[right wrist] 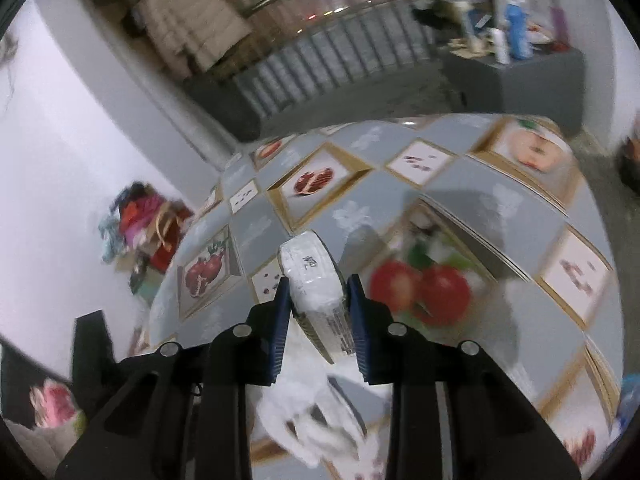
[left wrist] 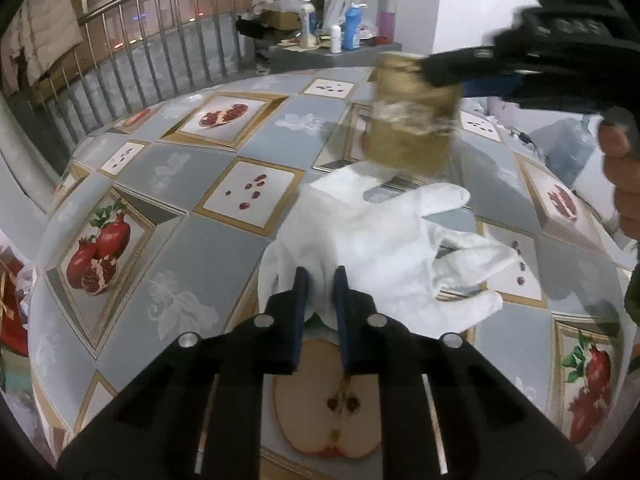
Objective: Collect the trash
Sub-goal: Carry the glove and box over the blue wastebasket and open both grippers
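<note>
left wrist view, nearest first: the left gripper (left wrist: 320,280) has its blue fingers nearly together, pinching a fold at the near edge of a white glove (left wrist: 380,248) that lies on the table (left wrist: 192,208), which is covered in a fruit-print cloth, just beyond a printed apple half. past the glove, the right gripper (left wrist: 452,74) hangs over the table's middle carrying a tan, tape-wrapped packet (left wrist: 412,120), blurred in this view, with a person's hand (left wrist: 620,168) behind it at the right edge. in the right wrist view the right gripper (right wrist: 316,292) has its jaws partly closed, both pads pressed on the packet (right wrist: 316,280), which is clear of the table, with the glove (right wrist: 316,420) below. far off, a railing (left wrist: 160,60) and a shelf of bottles (left wrist: 352,28). my worry: the left hold takes only a thin fold, so the glove may slide out on lifting; the packet's slick wrap could twist between the pads if swung quickly. no bin is visible, so the drop point is unknown.
</note>
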Demonstrator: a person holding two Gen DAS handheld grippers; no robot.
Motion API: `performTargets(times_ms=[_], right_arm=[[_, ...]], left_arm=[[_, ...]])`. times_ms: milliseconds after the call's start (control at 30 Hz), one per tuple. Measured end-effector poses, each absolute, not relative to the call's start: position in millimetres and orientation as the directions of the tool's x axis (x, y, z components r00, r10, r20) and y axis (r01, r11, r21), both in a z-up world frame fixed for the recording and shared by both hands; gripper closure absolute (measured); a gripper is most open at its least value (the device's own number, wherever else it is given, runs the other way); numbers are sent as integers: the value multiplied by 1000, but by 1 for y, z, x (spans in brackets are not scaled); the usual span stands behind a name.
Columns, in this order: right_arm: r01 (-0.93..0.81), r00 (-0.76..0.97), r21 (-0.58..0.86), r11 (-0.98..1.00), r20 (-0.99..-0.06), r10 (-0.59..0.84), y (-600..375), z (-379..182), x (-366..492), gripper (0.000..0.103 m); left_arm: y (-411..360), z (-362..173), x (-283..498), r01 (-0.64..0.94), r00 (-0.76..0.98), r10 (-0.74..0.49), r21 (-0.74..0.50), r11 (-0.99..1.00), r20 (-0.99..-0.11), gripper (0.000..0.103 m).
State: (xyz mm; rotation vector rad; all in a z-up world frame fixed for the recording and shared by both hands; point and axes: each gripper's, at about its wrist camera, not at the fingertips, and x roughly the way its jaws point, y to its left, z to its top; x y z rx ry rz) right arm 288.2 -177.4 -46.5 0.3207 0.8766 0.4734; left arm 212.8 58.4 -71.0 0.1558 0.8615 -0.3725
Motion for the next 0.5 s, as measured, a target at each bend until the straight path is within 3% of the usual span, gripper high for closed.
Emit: performTargets(times_ms=[500], right_arm=[[-125,667,498,858,-598,444,-247,-28,165,75]], left_arm=[[48,-9,155,460,614,-395,-97,883,-683,97]])
